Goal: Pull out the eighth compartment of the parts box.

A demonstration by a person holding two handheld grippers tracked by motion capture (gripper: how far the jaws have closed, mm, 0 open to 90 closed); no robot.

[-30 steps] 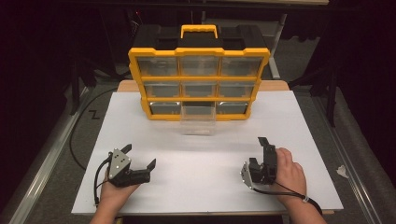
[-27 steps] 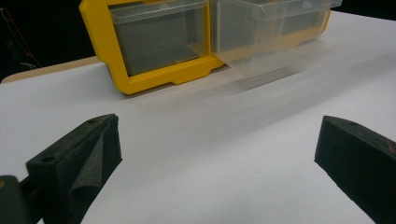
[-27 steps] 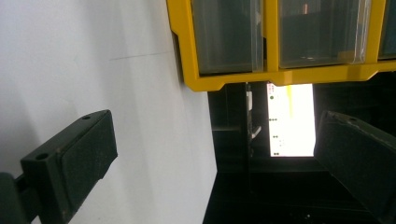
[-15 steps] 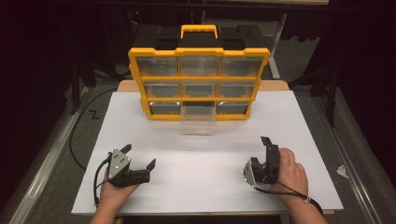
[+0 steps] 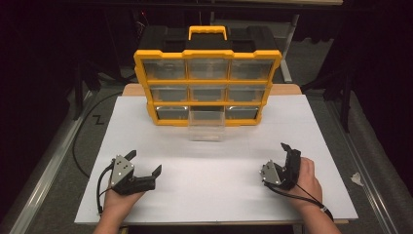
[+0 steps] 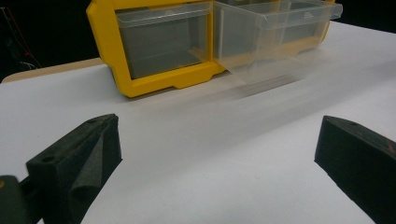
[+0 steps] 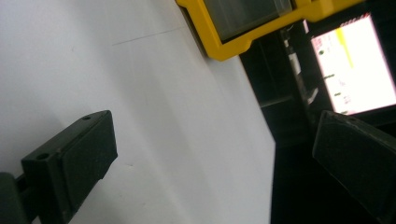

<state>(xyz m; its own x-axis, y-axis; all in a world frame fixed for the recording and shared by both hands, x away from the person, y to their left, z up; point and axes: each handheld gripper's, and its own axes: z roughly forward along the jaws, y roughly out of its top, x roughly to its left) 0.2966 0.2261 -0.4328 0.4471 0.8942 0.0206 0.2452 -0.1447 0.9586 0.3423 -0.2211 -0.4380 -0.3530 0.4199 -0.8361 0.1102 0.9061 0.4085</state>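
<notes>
Organizer: I see a yellow plastic organizer (image 5: 208, 87) standing upright at the far middle of the table, with a black back and a yellow carry handle (image 5: 208, 33) on top. Its front is a three-by-three grid of clear, glossy drawers in a blocky yellow frame.
Open drawer: the bottom middle drawer (image 5: 207, 125) is pulled out toward me, its transparent walls over the white surface. In my left gripper view it (image 6: 275, 28) sticks out past the yellow frame and looks empty, though motion blur there makes me unsure.
Table: a flat, matte white sheet (image 5: 214, 190) covers it, with a pale wooden edge showing behind the organizer.
Left gripper: my left gripper (image 5: 144, 164) is low over the near left of the sheet, in a hand. Its jaws are spread wide with nothing between them, well apart from the organizer. The pads (image 6: 79, 163) are black, wedge-shaped and foam-like.
Right gripper: my right gripper (image 5: 289, 151) is at the near right, tilted on its side, jaws likewise spread wide and empty. One pad (image 7: 74, 158) is a black rectangular block with small screw holes.
Screen: past the table edge a bright monitor (image 7: 355, 65) glows white and yellow.
Writing: I can read no brand or label; the text on the screen is too small.
</notes>
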